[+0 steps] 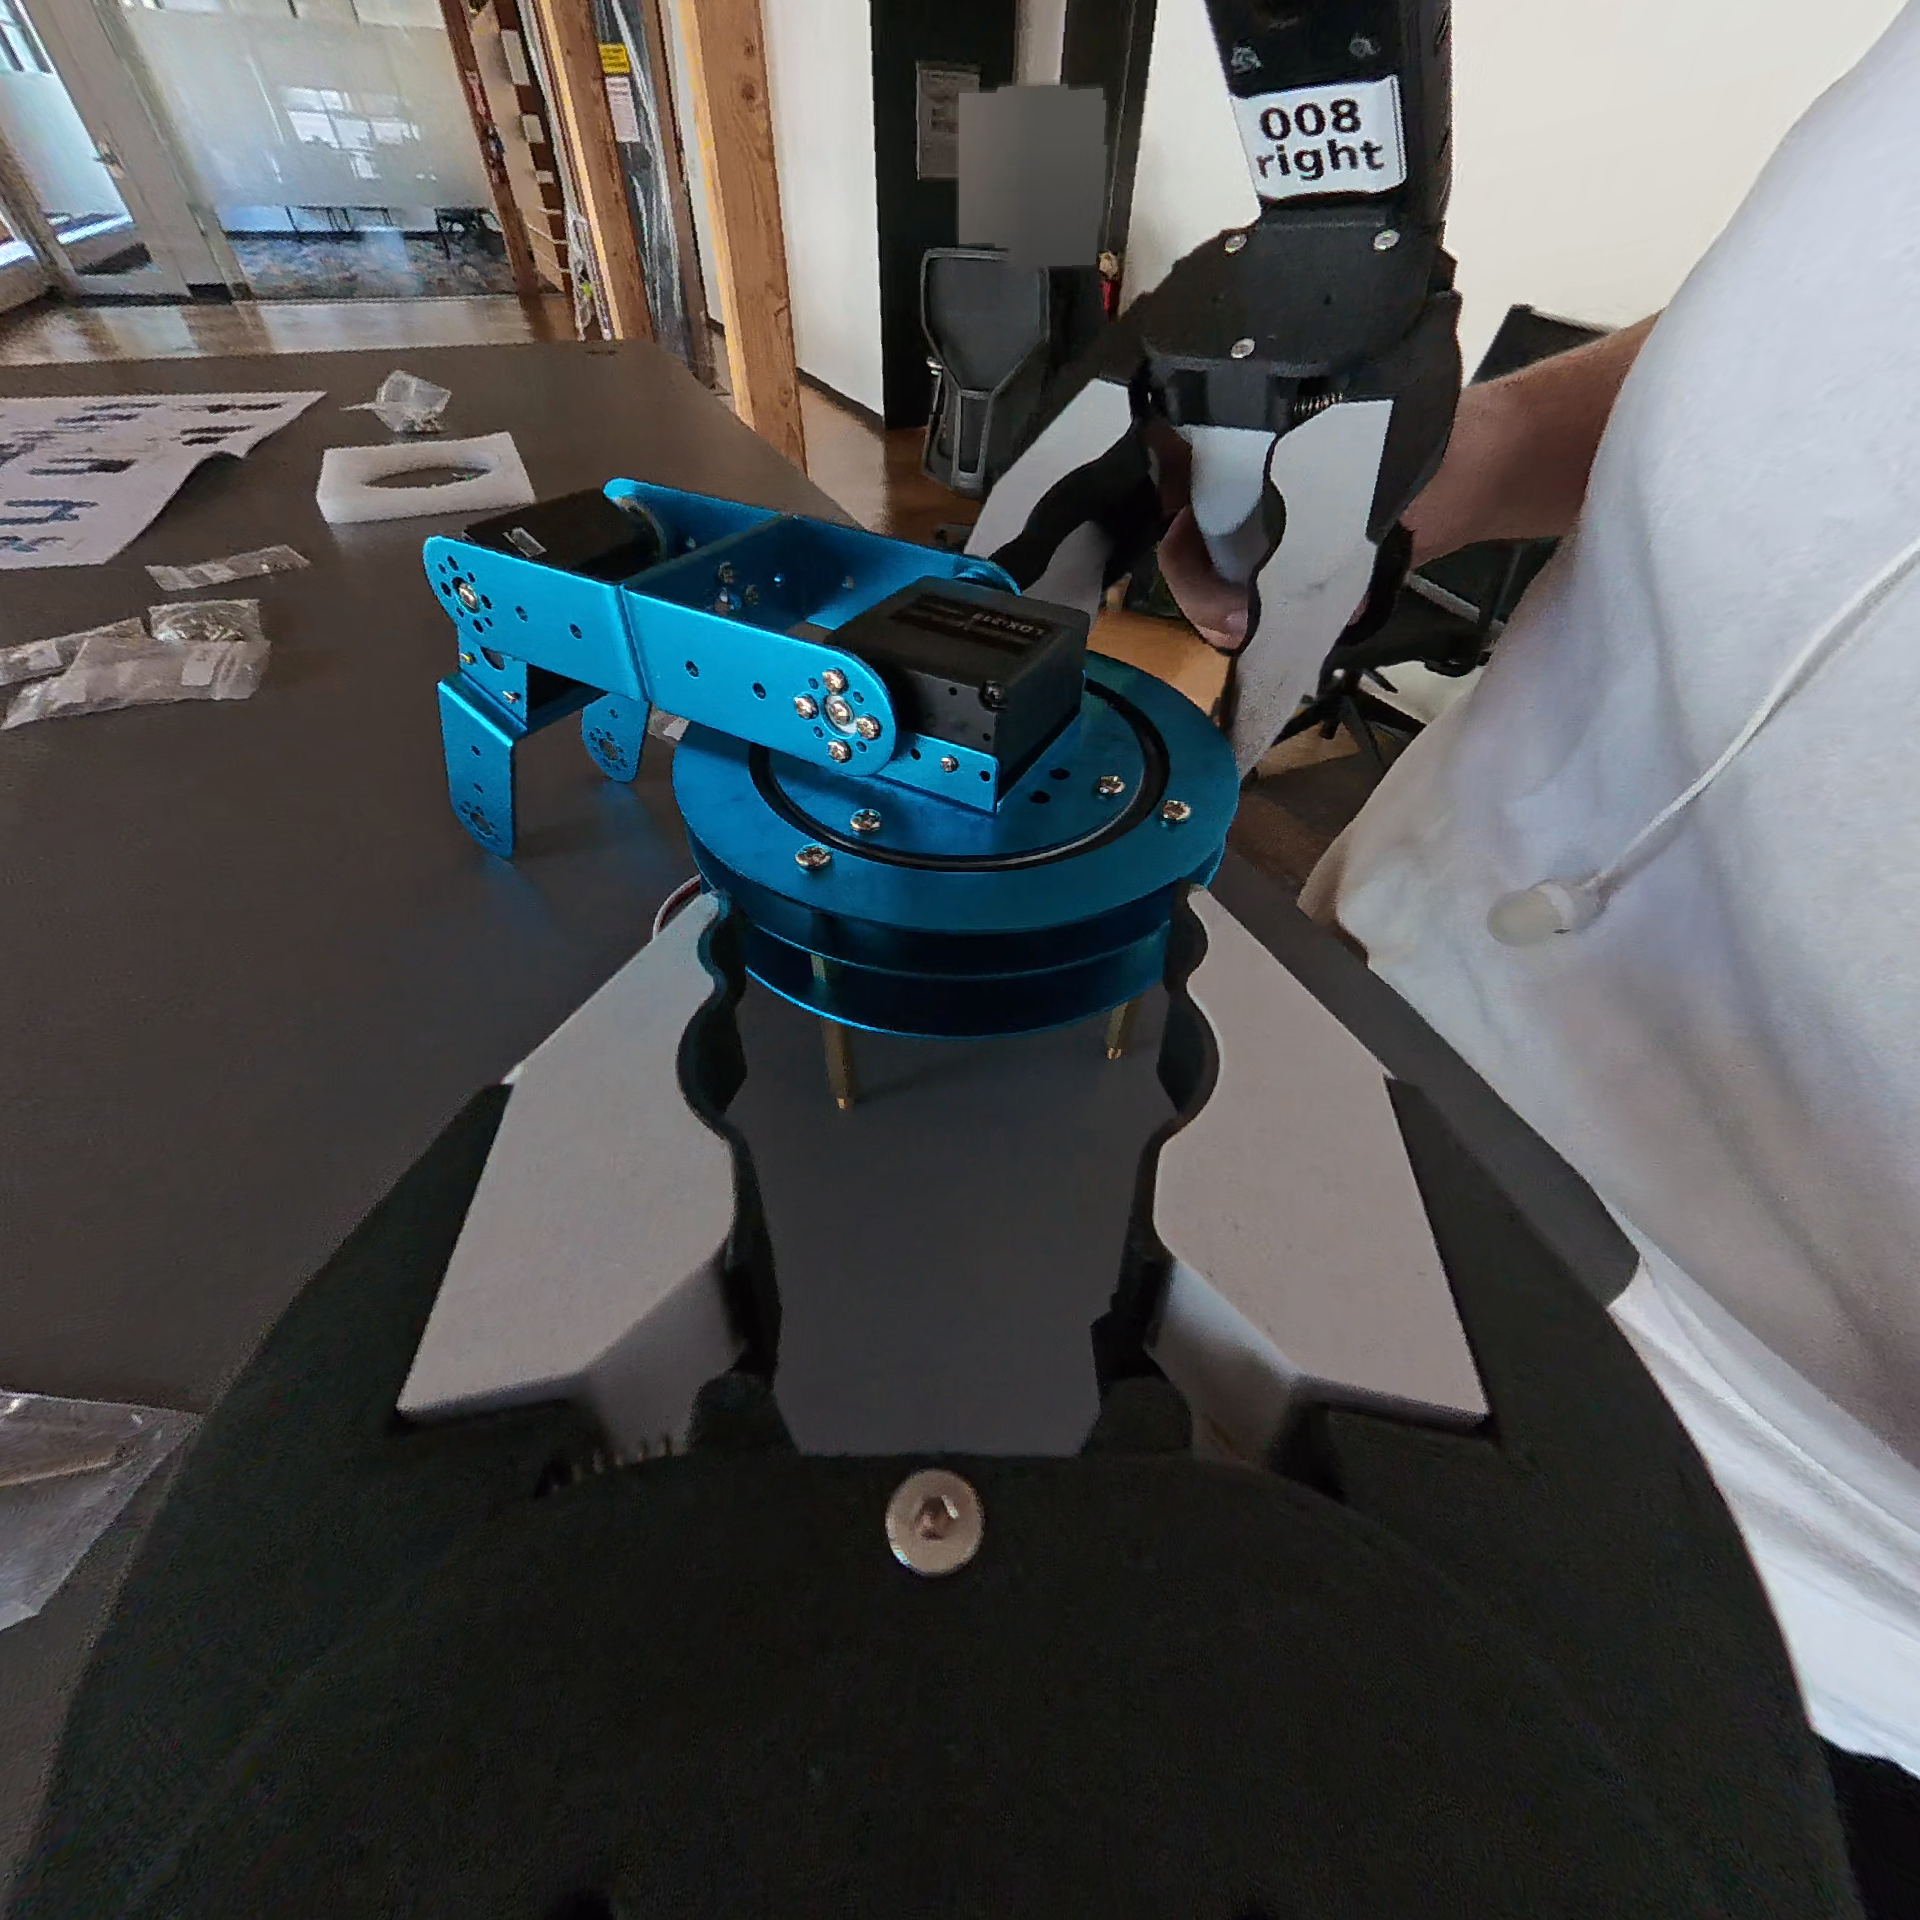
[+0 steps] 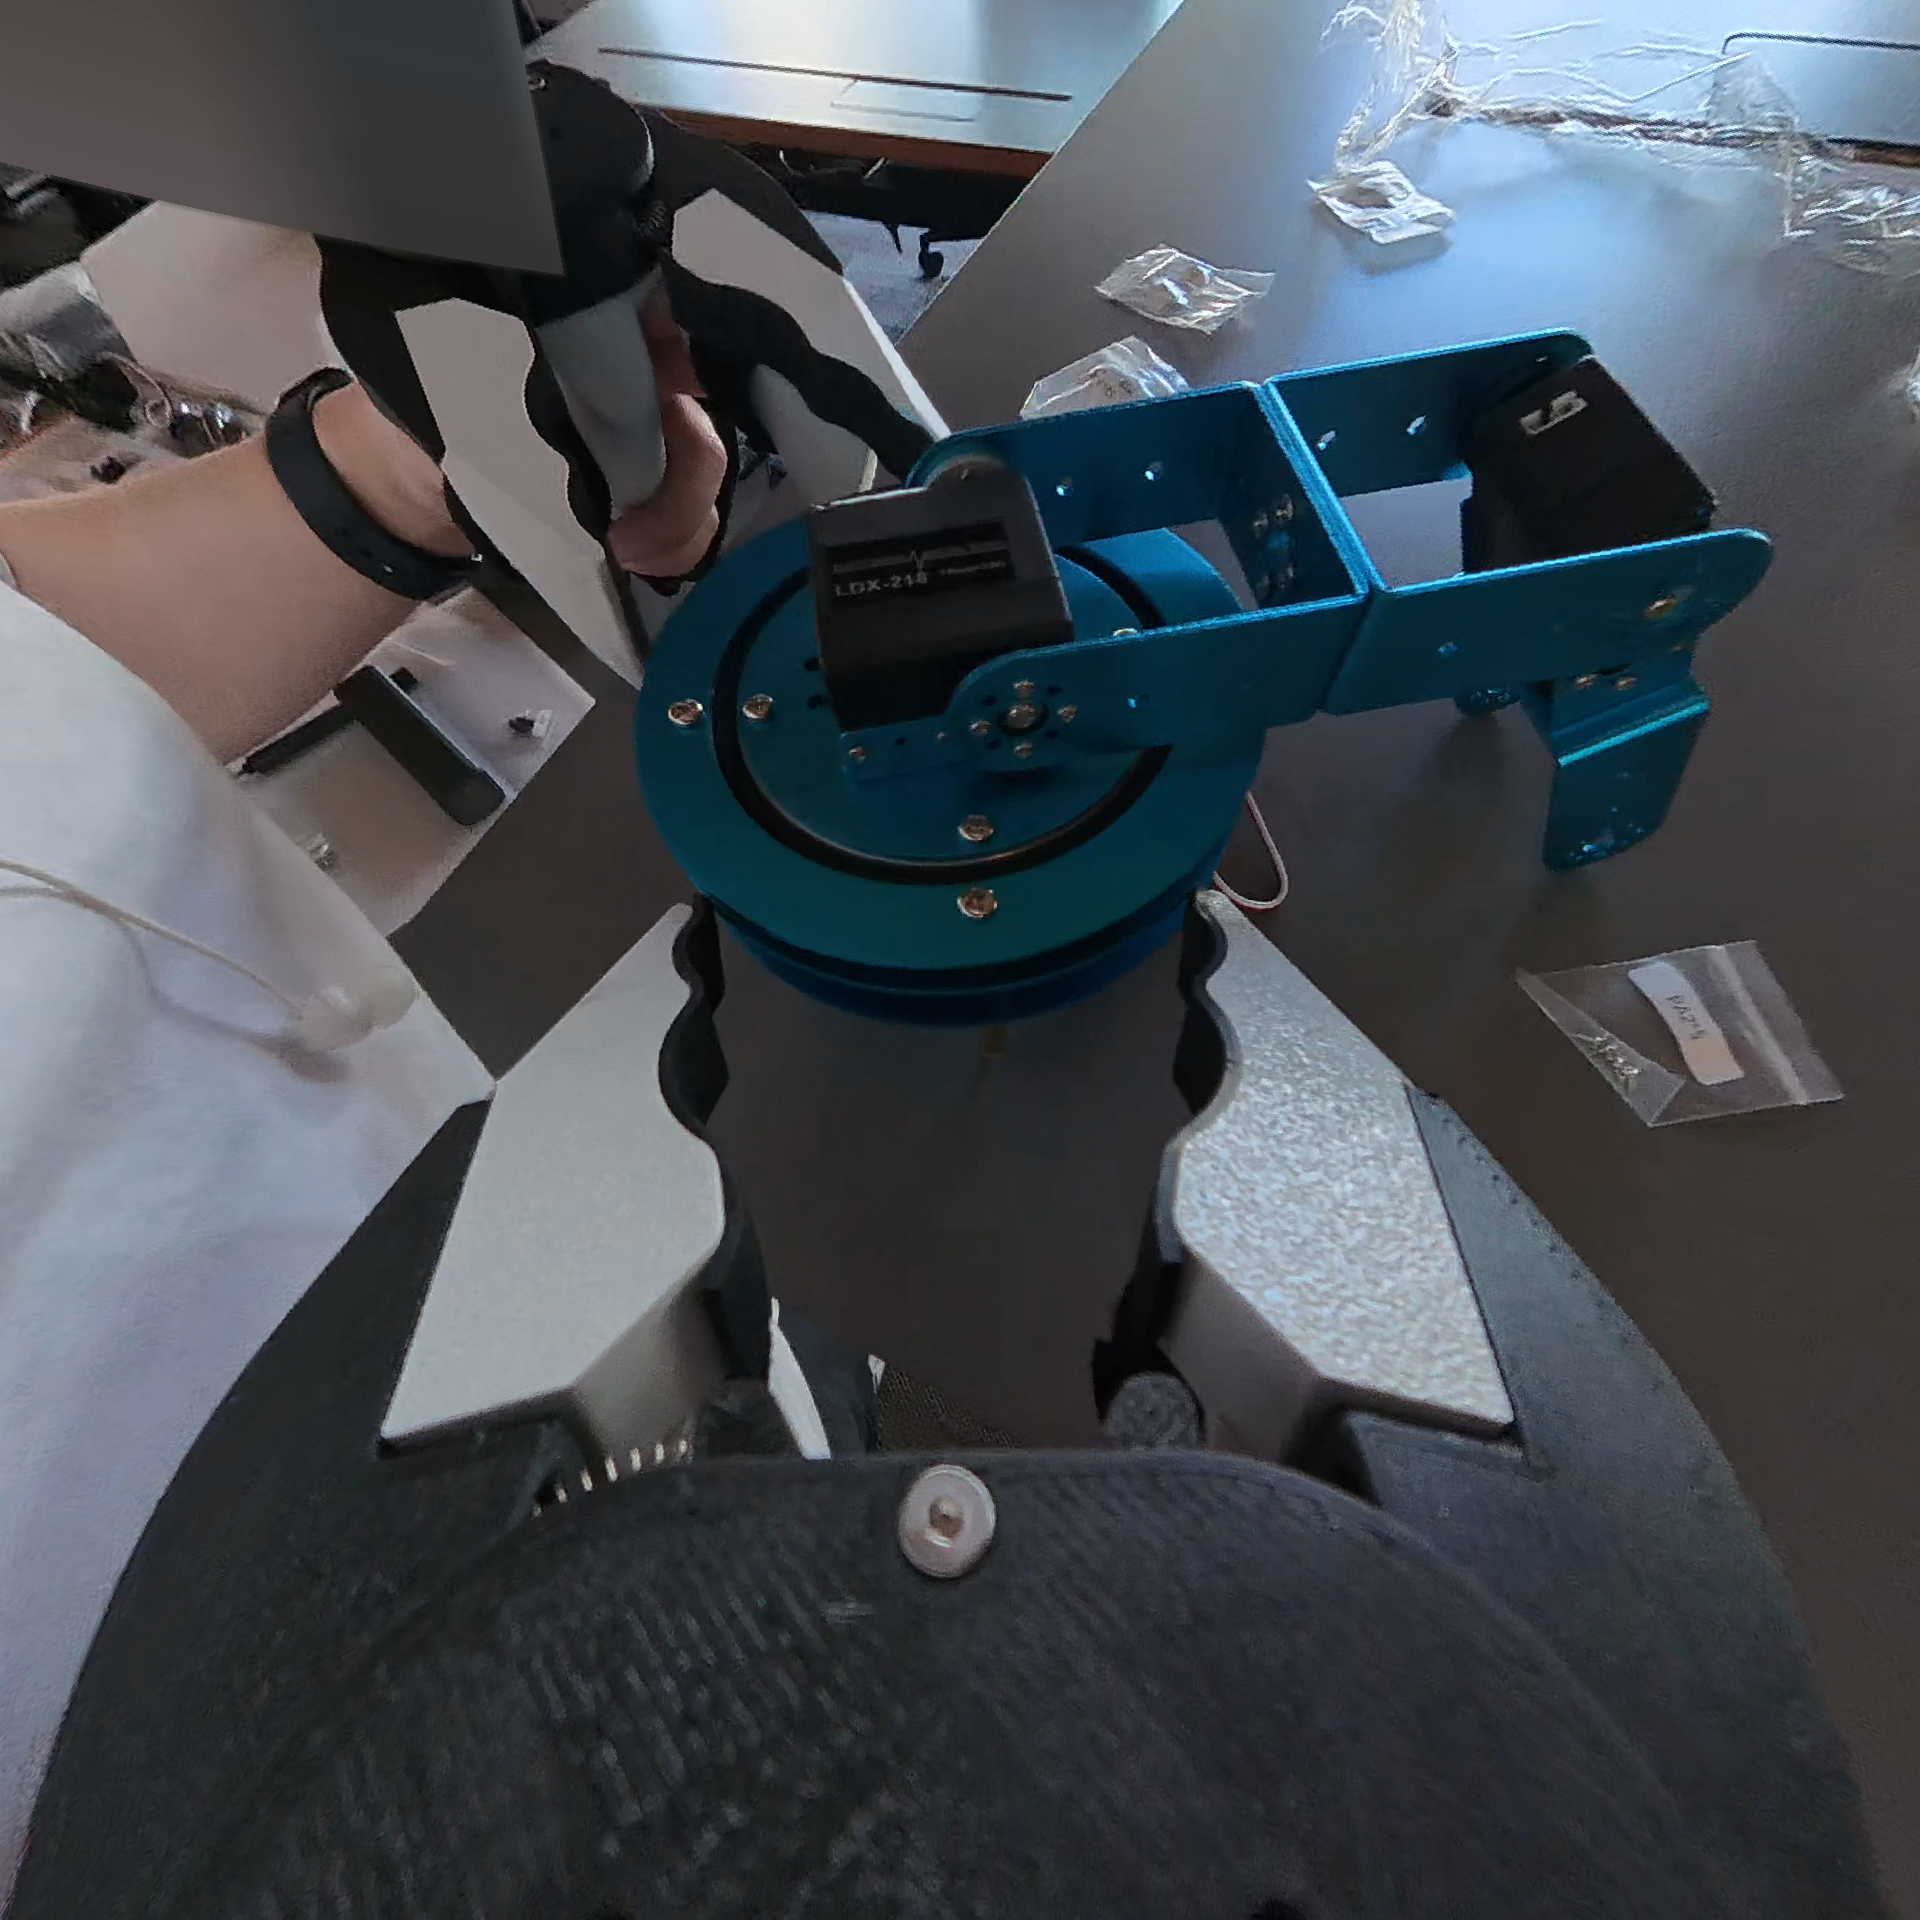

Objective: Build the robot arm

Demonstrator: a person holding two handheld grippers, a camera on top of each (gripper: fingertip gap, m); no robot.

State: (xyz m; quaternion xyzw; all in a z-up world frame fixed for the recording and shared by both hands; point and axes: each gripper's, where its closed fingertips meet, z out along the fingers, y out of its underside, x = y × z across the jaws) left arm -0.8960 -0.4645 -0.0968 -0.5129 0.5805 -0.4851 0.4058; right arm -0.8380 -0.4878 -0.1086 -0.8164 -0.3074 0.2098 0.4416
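Dark table (image 1: 208, 1039) bears a blue arm (image 1: 727, 665), stretched level away from its round base (image 1: 956, 852); both the left gripper (image 1: 951, 914) and the right gripper (image 2: 945, 914) are spread, seemingly bracketing it.

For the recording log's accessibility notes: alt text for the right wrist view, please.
The right hand-held gripper is open, its fingertips flanking the round base of a blue metal robot arm on a dark table. Small clear plastic bags lie around it.
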